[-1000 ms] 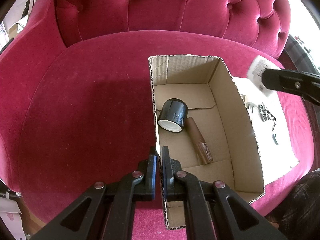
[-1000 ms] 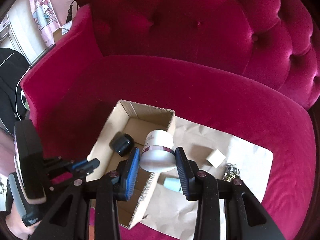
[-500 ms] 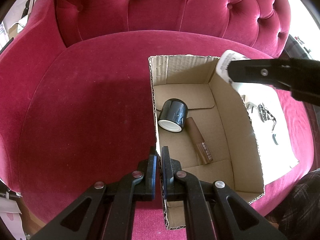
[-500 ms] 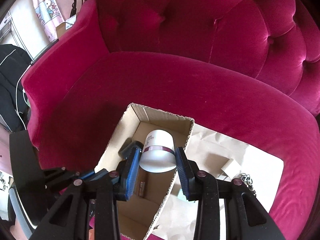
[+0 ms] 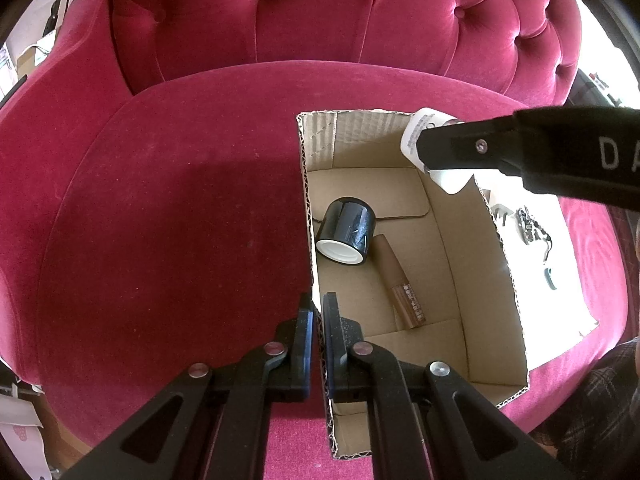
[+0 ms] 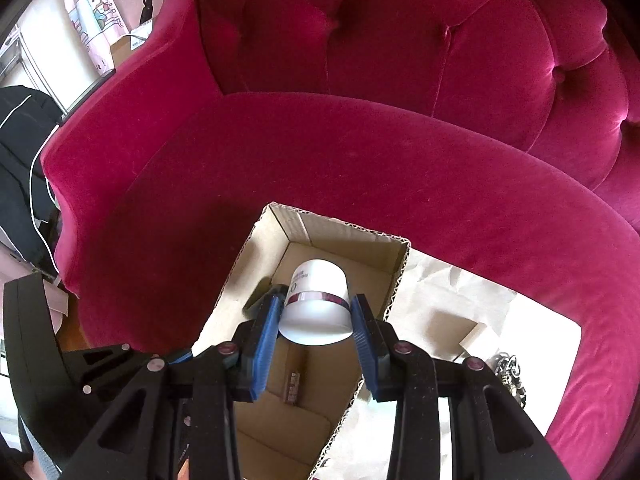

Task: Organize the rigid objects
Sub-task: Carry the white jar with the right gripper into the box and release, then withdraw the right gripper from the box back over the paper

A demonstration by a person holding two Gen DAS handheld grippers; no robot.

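Jar (image 5: 346, 231), tube (image 5: 402, 286) in box (image 5: 496, 280); keys (image 5: 530, 229) right.

The left black plastic two-finger gripper (image 5: 317, 320) is built from angular, cut-out arms joined by round silver and dull pink rivet heads; blue pads are seen on its inner finger faces. The right black plastic two-finger gripper (image 6: 316, 320) is made alike, with ribbed blue pads (image 6: 266, 344) and pinkish rivets. White letters "DA" and one small screw are carried on its side. Dark plaid fabric (image 5: 596, 412) is worn at the near right.
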